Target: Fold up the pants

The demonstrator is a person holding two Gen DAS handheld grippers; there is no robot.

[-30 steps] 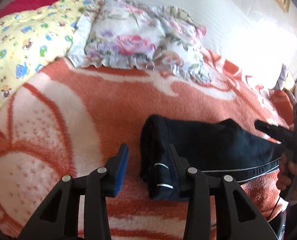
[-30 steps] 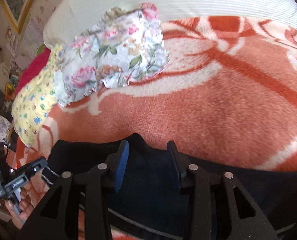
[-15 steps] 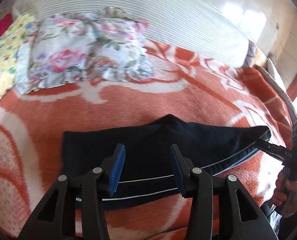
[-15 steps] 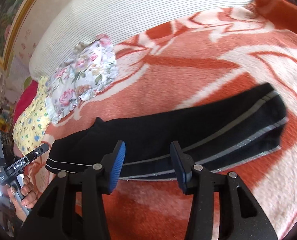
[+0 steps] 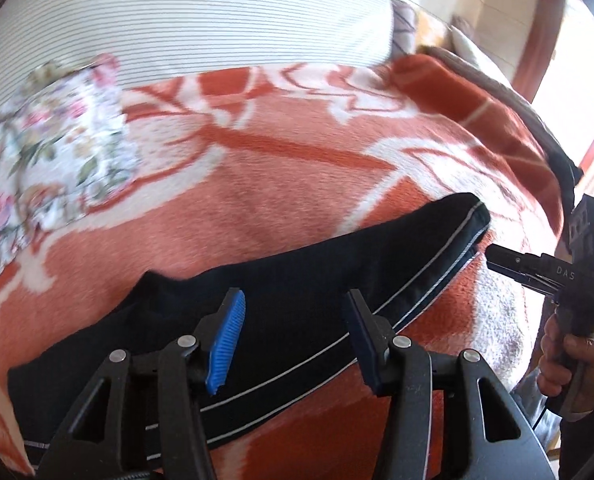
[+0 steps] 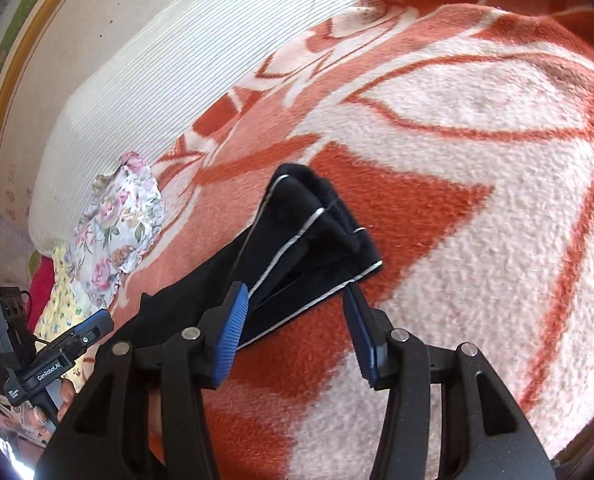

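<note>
Dark navy pants (image 5: 305, 292) with thin white side stripes lie folded lengthwise, leg on leg, across an orange and white blanket (image 5: 257, 184). My left gripper (image 5: 295, 320) is open and empty, hovering over the middle of the pants. My right gripper (image 6: 297, 312) is open and empty, just short of the cuff end (image 6: 321, 216) of the legs. The right gripper also shows in the left wrist view (image 5: 537, 272), just beyond the cuffs. The left gripper shows in the right wrist view (image 6: 57, 352) at the far left.
A floral pillow (image 5: 45, 152) lies at the back left, with a yellow patterned cloth (image 6: 63, 300) beside it. A white striped bolster (image 5: 185, 28) runs along the back of the bed. The blanket's folded edge (image 5: 477, 92) rises at the right.
Both grippers have swung toward the cuff end of the pants. The right gripper moved from over the legs to close on the cuffs. The pants have stayed flat.
</note>
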